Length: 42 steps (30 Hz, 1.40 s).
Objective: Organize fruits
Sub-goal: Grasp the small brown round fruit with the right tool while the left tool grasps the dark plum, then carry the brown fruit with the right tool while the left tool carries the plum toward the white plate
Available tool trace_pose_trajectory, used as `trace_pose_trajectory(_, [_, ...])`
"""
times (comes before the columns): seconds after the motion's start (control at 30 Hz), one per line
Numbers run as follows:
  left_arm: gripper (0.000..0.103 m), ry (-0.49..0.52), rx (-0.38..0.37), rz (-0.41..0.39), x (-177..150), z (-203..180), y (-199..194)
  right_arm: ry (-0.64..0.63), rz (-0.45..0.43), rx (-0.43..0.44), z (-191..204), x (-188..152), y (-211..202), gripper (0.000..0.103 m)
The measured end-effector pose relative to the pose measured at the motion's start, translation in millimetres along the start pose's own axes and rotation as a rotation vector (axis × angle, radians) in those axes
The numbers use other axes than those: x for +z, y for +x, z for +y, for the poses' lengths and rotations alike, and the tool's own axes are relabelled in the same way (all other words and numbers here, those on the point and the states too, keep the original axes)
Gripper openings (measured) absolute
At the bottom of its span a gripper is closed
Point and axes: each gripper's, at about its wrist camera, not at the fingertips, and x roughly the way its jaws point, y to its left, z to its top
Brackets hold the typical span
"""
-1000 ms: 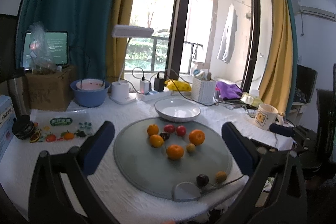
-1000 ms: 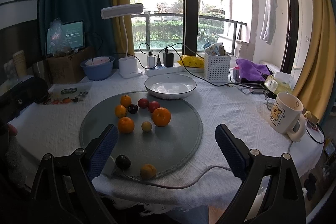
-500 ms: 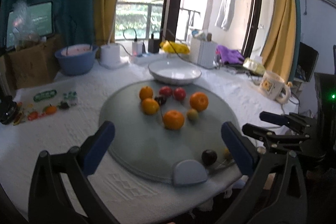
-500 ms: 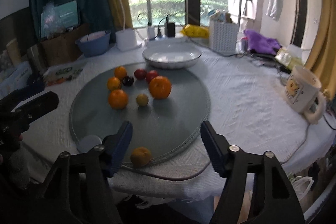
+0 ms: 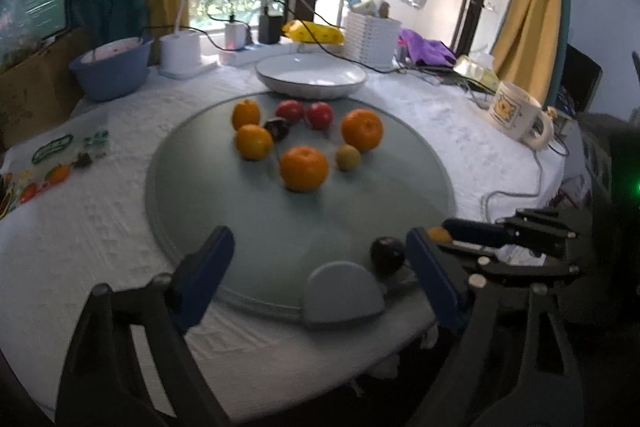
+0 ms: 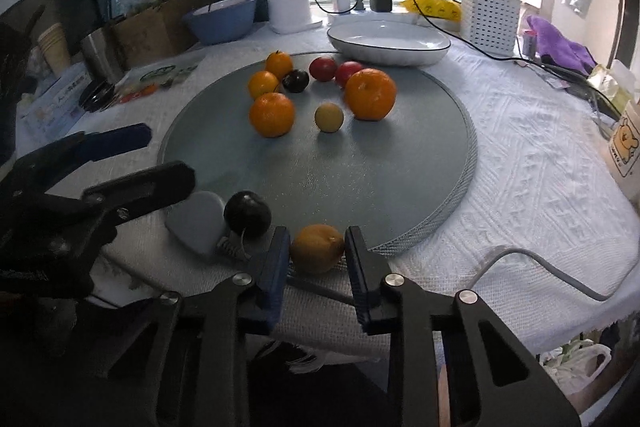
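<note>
While left gripper (image 5: 316, 259) jaws gape over the mat (image 6: 360, 163), right gripper (image 6: 317, 247) jaws flank, seemingly touching, the near yellow-brown fruit (image 6: 317, 248).

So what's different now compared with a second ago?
The right tool has come down to the near edge of the round mat and narrowed around the small brownish-yellow fruit; contact is unclear. The left tool has moved in too, wide open, near the dark plum. The fruits and white dish haven't moved.
</note>
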Motion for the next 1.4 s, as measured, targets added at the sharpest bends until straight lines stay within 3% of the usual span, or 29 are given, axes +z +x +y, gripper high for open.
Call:
trace_pose_trajectory(0.27, [0.062, 0.088, -0.036, 0.090, 3.1, -27.5, 22.4, 0.032, -0.055, -0.019, -16.3, 0.4, -9.5, 0.030])
trace_pose_trajectory(0.37, [0.051, 0.128, -0.026, 0.124, 3.9, -39.1, 30.3, 0.062, -0.073, -0.020, -25.3, 3.4, -11.5, 0.030])
trace_pose_trajectory(0.57, [0.041, 0.172, -0.003, 0.176, 5.7, -55.8, 41.4, 0.079, -0.102, -0.003, -38.7, 6.9, -12.7, 0.030])
trace_pose_trajectory(0.63, [0.030, 0.174, 0.004, 0.197, 5.6, -58.5, 45.2, 0.086, -0.107, 0.003, -42.9, 6.6, -13.0, 0.030])
trace_pose_trajectory(1.0, [0.025, 0.172, 0.008, 0.233, 9.7, -61.7, 51.5, 0.123, -0.131, 0.009, -60.7, 7.4, -13.5, 0.030])
trace_pose_trajectory(1.4, [0.025, 0.145, -0.005, 0.165, 37.1, -49.3, 44.5, 0.095, -0.153, -0.001, -64.5, 28.5, -12.5, 0.030])
